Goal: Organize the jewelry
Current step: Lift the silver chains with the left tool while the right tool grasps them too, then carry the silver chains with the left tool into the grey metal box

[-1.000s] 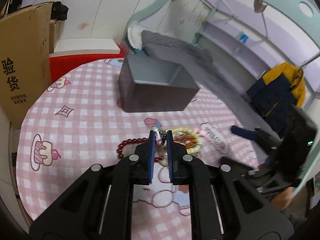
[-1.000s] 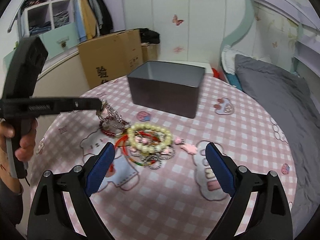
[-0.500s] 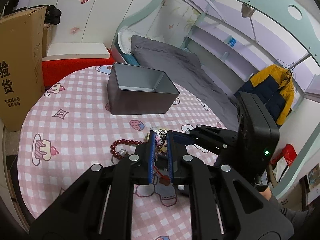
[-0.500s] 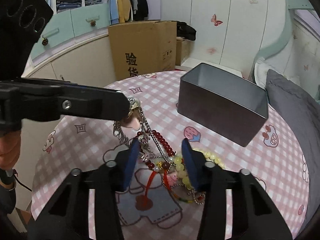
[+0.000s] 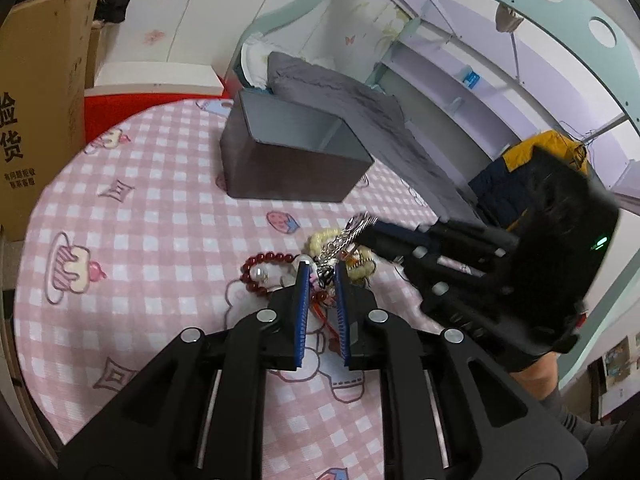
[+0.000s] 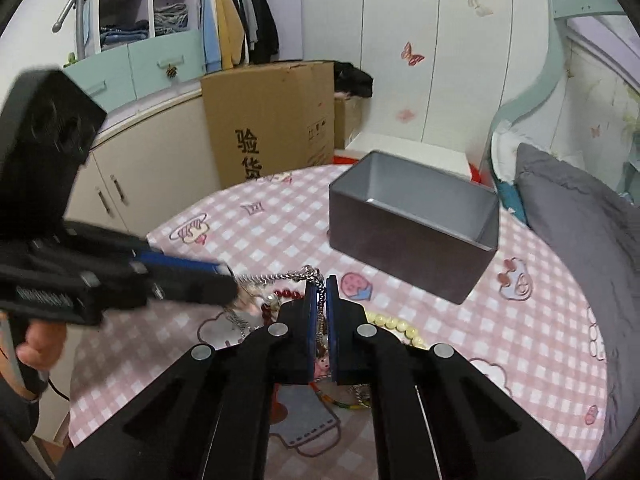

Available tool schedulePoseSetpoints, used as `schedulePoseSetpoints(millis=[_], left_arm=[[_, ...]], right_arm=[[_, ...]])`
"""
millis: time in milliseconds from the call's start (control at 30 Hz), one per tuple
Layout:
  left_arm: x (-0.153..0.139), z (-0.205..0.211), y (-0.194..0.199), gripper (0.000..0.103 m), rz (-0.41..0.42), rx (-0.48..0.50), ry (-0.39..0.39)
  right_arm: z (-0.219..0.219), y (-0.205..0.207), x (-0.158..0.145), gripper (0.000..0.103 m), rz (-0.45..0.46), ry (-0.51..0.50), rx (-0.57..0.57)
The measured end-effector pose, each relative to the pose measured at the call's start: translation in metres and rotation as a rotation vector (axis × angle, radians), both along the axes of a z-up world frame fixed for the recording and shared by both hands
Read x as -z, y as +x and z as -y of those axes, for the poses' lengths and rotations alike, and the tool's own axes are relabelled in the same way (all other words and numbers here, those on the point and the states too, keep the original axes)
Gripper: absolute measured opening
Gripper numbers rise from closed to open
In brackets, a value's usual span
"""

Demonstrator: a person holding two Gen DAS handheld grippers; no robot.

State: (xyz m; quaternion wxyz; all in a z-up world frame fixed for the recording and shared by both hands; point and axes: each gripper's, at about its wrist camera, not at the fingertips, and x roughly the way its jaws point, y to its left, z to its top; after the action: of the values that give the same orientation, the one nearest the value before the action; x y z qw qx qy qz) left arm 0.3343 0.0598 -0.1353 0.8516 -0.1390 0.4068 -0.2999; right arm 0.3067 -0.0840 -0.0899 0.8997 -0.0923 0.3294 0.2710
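**Now: pinching one silver chain from both ends**

Resting on a round table (image 6: pixel 540 320) under a pink checked cloth, near its far side and well apart from the jewelry: an open grey tin box (image 6: pixel 416 236), upright.

Standing past the table's edge: a cardboard carton (image 6: pixel 276 120).

Reaching in from the left of the right wrist view: the left gripper (image 6: pixel 228 280), fingers pressed together on one end of a silver chain (image 6: pixel 280 276).

Closing narrowly on the same chain at its other end: the right gripper (image 6: pixel 321 284), blue pads nearly touching, links hanging between them.

Stretching between the two grippers, lifted off the cloth: that chain, seen also in the left wrist view (image 5: pixel 344 236).

Lying tangled below, in the middle of the table: a dark red bead bracelet (image 5: pixel 268 264) and a pale yellow bead bracelet (image 6: pixel 396 326).
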Motion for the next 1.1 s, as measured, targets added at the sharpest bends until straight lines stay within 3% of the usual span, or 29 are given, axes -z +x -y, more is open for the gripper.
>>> schedulePoseSetpoints(millis=[67,100,133,467,700,933,1033,1100], left_arm=[[0.002,0.007,-0.002,0.031,0.005,0.017,0.021],[0.003,0.011,-0.004,0.056,0.016,0.012,0.041],[0.003,0.013,-0.006,0.064,0.032,-0.006,0.052],[0.003,0.031,-0.008,0.064,0.071,-0.009,0.117],[0.002,0.048,-0.012,0.064,0.130,-0.028,0.213],[-0.017,0.055,-0.013,0.063,0.190,-0.054,0.197],[-0.029,0.055,-0.012,0.051,0.208,-0.054,0.168],[-0.036,0.055,-0.011,0.031,0.221,-0.037,0.154]], right_arm=[[0.001,-0.001,-0.006,0.003,0.010,0.001,0.002],[0.002,-0.002,-0.009,0.003,0.019,0.003,0.006],[0.004,-0.004,-0.013,0.003,0.027,0.006,0.008],[0.011,-0.019,-0.049,0.003,0.088,0.047,0.020],[0.010,-0.026,-0.067,0.003,0.124,0.067,0.012],[0.003,-0.032,-0.088,0.003,0.159,0.072,-0.009],[0.005,-0.034,-0.094,0.003,0.173,0.079,-0.014],[0.005,-0.036,-0.098,0.003,0.179,0.081,-0.015]])
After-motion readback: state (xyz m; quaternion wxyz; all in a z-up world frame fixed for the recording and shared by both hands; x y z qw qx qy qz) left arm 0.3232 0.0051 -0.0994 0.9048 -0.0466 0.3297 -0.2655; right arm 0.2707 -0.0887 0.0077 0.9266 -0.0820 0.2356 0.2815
